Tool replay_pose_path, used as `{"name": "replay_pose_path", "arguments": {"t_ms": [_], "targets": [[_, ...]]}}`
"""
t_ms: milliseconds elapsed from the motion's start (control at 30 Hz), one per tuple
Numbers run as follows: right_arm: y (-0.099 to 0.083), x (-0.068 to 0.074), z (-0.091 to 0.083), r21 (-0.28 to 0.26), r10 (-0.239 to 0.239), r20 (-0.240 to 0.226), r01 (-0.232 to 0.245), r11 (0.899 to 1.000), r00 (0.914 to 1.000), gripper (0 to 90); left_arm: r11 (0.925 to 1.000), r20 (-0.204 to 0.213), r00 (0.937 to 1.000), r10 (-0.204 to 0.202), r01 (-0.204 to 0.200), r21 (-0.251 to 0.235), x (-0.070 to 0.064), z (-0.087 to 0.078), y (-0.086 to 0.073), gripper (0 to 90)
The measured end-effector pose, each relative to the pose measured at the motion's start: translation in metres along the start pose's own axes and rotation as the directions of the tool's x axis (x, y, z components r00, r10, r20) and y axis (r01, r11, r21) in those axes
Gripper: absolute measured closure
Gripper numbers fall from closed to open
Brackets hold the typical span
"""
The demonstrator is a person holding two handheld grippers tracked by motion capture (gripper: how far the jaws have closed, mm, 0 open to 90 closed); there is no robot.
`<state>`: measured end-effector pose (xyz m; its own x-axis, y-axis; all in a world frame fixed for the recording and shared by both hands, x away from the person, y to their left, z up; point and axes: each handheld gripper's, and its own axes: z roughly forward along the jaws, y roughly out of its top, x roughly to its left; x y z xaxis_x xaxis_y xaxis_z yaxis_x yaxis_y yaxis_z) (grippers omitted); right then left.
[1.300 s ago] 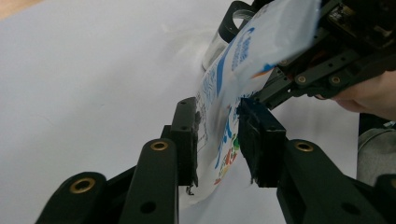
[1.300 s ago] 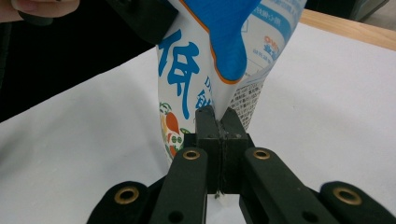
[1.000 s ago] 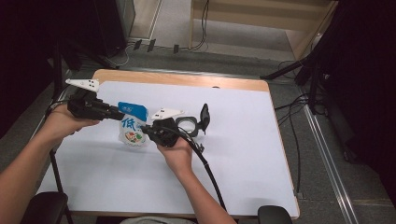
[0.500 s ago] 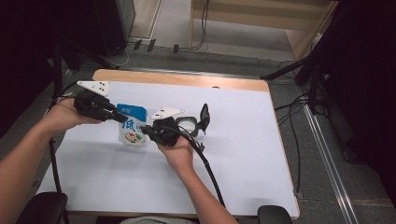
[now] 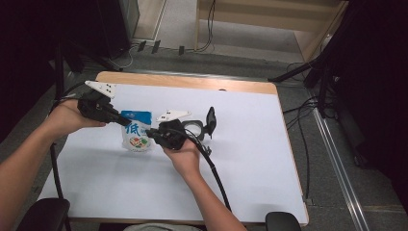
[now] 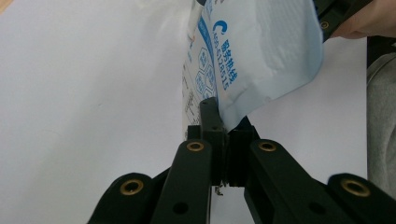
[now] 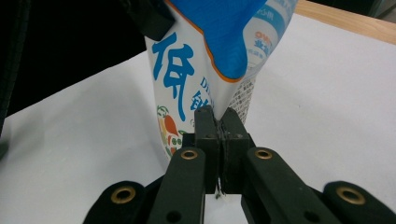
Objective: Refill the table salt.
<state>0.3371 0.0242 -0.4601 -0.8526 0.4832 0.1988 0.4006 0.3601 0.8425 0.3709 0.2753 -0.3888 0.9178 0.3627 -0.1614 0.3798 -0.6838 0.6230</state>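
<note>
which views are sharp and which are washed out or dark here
High view: soft, dim, black at both sides, white table evenly lit. Left gripper view: table blown out white, pouch print readable. Right gripper view: pouch crisp, background upper left black.

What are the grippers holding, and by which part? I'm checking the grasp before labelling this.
Both hold the blue-and-white printed plastic pouch: the left gripper pinches its top edge, the right gripper its side edge.
</note>
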Motion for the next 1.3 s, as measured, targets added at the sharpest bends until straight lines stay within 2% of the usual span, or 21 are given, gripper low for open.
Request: {"name": "replay_pose_path", "arguments": {"t_ms": [33,200,233,267,367,400,467,533,633,700,733,767,833,933,967,1000,1067,1167,1200,1233,1300], "targets": [[0.000,0.000,0.000,-0.001,0.002,0.001,-0.002,1.000,1.0000,87.1,0.9997,0.012,0.9997,-0.020,0.020,0.011,0.000,-0.001,0.001,90.0],[0.000,0.000,-0.005,-0.016,0.011,0.015,-0.010,1.000,0.9998,73.0,0.9981,0.013,0.9980,-0.062,0.062,0.007,-0.004,-0.005,0.005,90.0],[0.000,0.001,-0.006,-0.018,0.002,0.026,-0.001,1.000,0.9997,72.2,0.9979,-0.006,0.9978,-0.065,0.065,0.001,-0.006,-0.006,0.006,90.0],[0.000,0.002,-0.007,-0.020,-0.009,0.030,0.009,1.000,0.9995,70.4,0.9975,0.008,0.9975,-0.070,0.070,0.005,-0.007,-0.006,0.008,90.0],[-0.002,0.003,-0.008,-0.020,-0.004,0.038,0.005,1.000,0.9993,67.8,0.9966,-0.017,0.9967,-0.079,0.080,0.022,-0.012,-0.007,0.011,90.0],[-0.003,0.003,-0.008,-0.025,-0.004,0.038,0.005,1.000,0.9993,67.8,0.9968,-0.035,0.9965,-0.076,0.077,0.022,-0.013,-0.007,0.011,90.0],[-0.006,0.002,-0.007,-0.022,0.004,0.038,-0.003,1.000,0.9993,68.1,0.9965,-0.041,0.9959,-0.081,0.082,0.019,-0.015,-0.008,0.012,90.0],[-0.010,0.002,-0.005,-0.008,0.006,0.041,-0.006,1.000,0.9991,68.3,0.9968,-0.027,0.9967,-0.076,0.077,0.022,-0.016,-0.009,0.013,90.0],[-0.014,0.003,-0.004,-0.009,0.012,0.034,-0.012,1.000,0.9993,69.7,0.9953,-0.044,0.9944,-0.097,0.097,0.003,-0.019,-0.010,0.015,90.0],[-0.016,0.004,-0.004,-0.012,0.008,0.035,-0.007,1.000,0.9994,70.8,0.9940,-0.036,0.9933,-0.110,0.110,0.000,-0.019,-0.013,0.016,90.0],[-0.018,0.005,-0.004,-0.011,0.004,0.044,-0.003,1.000,0.9990,72.1,0.9925,-0.052,0.9912,-0.122,0.121,-0.015,-0.019,-0.014,0.016,90.0],[-0.020,0.006,-0.005,-0.011,-0.002,0.047,0.003,1.000,0.9989,74.7,0.9915,-0.038,0.9909,-0.129,0.128,-0.020,-0.019,-0.016,0.016,90.0],[-0.026,0.006,-0.007,-0.015,-0.005,0.056,0.006,1.000,0.9984,80.2,0.9889,-0.048,0.9883,-0.145,0.143,-0.041,-0.020,-0.019,0.017,90.0],[-0.033,0.007,-0.006,-0.004,-0.005,0.077,0.006,1.000,0.9970,87.0,0.9868,-0.033,0.9870,-0.157,0.155,-0.045,-0.025,-0.021,0.023,90.0],[-0.035,0.007,-0.006,-0.005,-0.004,0.087,0.004,1.000,0.9962,87.5,0.9862,-0.044,0.9862,-0.160,0.157,-0.053,-0.028,-0.020,0.025,90.0],[-0.037,0.007,-0.005,-0.004,0.002,0.089,-0.002,1.000,0.9960,87.7,0.9866,-0.024,0.9870,-0.159,0.158,-0.042,-0.030,-0.020,0.027,90.0],[-0.039,0.008,-0.003,-0.002,0.006,0.092,-0.005,1.000,0.9958,87.7,0.9870,-0.033,0.9872,-0.156,0.155,-0.041,-0.033,-0.018,0.030,90.0],[-0.042,0.009,-0.003,-0.002,-0.001,0.112,0.001,1.000,0.9938,87.5,0.9879,-0.016,0.9881,-0.153,0.152,-0.030,-0.034,-0.016,0.034,90.0],[-0.043,0.009,-0.003,0.000,-0.008,0.119,0.008,1.000,0.9929,87.5,0.9872,-0.033,0.9872,-0.156,0.155,-0.039,-0.036,-0.014,0.034,90.0],[-0.044,0.009,-0.003,0.004,-0.016,0.128,0.015,1.000,0.9917,87.5,0.9875,-0.020,0.9878,-0.155,0.154,-0.033,-0.035,-0.013,0.035,90.0],[-0.045,0.009,-0.004,0.006,-0.027,0.146,0.026,1.000,0.9889,87.5,0.9863,-0.027,0.9864,-0.162,0.161,-0.035,-0.036,-0.013,0.037,90.0]]}}
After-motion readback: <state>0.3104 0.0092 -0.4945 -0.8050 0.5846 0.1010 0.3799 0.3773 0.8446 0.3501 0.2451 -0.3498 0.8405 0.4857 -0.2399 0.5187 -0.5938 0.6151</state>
